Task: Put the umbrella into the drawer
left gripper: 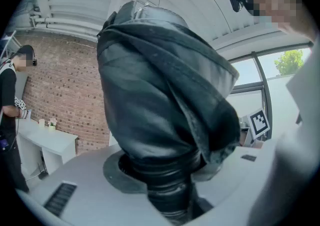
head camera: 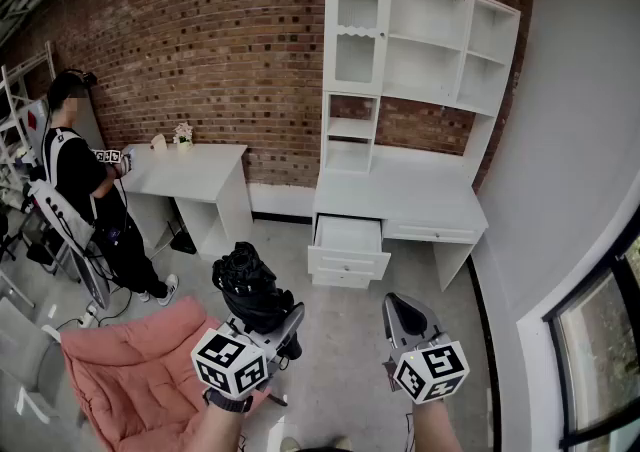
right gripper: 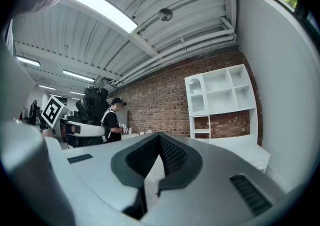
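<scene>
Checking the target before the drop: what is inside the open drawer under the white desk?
The drawer stands pulled out; its visible floor looks bare white. The strip just behind its front is hidden.

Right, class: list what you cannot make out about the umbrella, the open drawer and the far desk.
The umbrella, lower end: left gripper view, cut off at bottom edge; head view, behind the left tongs.
Inside the drawer: head view, too small to tell whether anything lies there.
Small things on the far desk: head view, too small to name.
</scene>
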